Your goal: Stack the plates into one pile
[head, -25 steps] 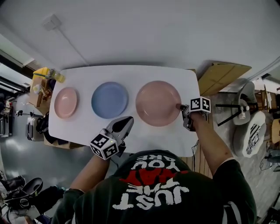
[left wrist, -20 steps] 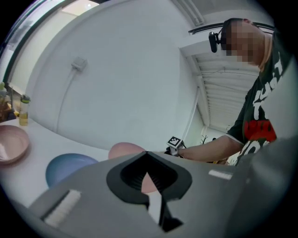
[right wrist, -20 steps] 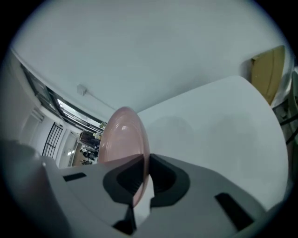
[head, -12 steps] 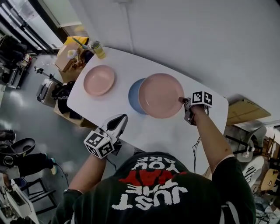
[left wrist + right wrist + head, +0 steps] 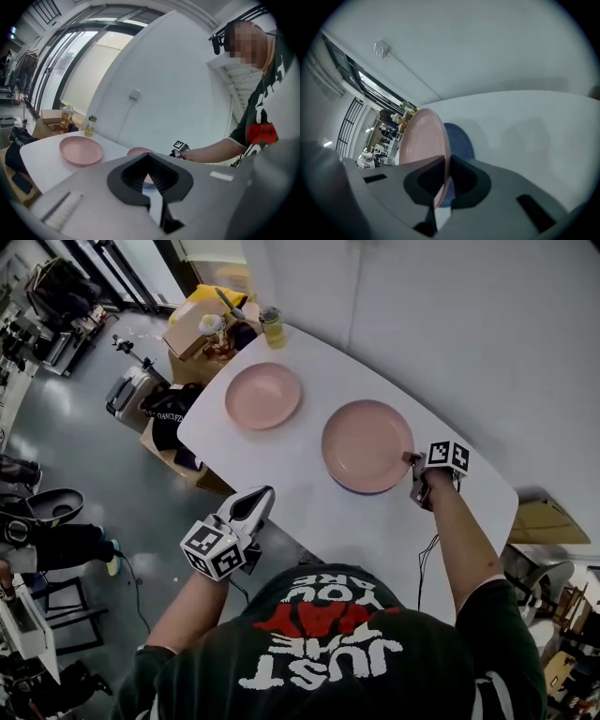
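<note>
A large pink plate (image 5: 367, 444) lies over the blue plate (image 5: 364, 491), of which only a thin rim shows. My right gripper (image 5: 415, 465) is shut on the pink plate's right rim. In the right gripper view the pink plate (image 5: 423, 140) stands between the jaws of the right gripper (image 5: 443, 161), tilted above the blue plate (image 5: 460, 140). A small pink plate (image 5: 263, 395) sits alone at the table's left end and also shows in the left gripper view (image 5: 80, 150). My left gripper (image 5: 253, 507) hangs off the table's front edge, shut and empty, its jaws (image 5: 149, 159) together.
The white table (image 5: 309, 512) stands against a white wall. A bottle (image 5: 272, 326) is at its far left corner, next to a cardboard box (image 5: 202, 329) of items. Bags (image 5: 169, 413) and gear lie on the floor to the left. Cardboard (image 5: 539, 517) lies at the right.
The right gripper has carried the large pink plate leftward until it covers the blue plate. The head view has swung round. The left gripper has stayed at the front edge.
</note>
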`<act>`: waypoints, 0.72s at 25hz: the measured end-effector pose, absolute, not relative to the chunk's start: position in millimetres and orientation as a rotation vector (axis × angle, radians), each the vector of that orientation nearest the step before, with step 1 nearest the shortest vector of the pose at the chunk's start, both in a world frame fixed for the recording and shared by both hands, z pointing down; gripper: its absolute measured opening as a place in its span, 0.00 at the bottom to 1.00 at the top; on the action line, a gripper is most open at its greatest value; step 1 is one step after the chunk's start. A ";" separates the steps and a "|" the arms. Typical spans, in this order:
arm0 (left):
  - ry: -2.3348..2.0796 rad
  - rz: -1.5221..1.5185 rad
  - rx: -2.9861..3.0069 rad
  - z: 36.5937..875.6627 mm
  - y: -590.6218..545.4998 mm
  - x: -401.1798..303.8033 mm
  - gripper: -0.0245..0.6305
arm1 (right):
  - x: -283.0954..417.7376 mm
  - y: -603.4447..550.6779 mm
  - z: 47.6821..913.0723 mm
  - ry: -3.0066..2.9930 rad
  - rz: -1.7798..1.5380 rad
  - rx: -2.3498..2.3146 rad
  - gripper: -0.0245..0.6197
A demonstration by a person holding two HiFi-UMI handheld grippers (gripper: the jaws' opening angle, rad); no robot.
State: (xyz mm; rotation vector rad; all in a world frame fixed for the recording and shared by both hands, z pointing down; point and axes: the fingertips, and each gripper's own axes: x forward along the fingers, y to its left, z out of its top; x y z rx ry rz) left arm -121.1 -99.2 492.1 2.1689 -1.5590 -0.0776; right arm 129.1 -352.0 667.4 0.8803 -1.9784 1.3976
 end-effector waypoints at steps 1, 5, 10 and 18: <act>-1.562 -0.076 2.163 493.3 -98.6 -123.9 0.04 | 127.9 -353.0 670.1 -1.971 1.394 0.881 0.06; -1.564 -0.072 2.142 497.2 -98.9 -127.7 0.04 | 133.3 -352.7 687.0 -1.915 1.365 0.889 0.06; -1.539 -0.068 2.121 509.3 -102.2 -124.2 0.04 | 137.1 -351.9 707.0 -1.874 1.380 0.919 0.07; -1.501 -0.061 2.097 524.7 -109.5 -116.8 0.04 | 121.6 -365.5 700.2 -1.914 0.909 0.875 0.23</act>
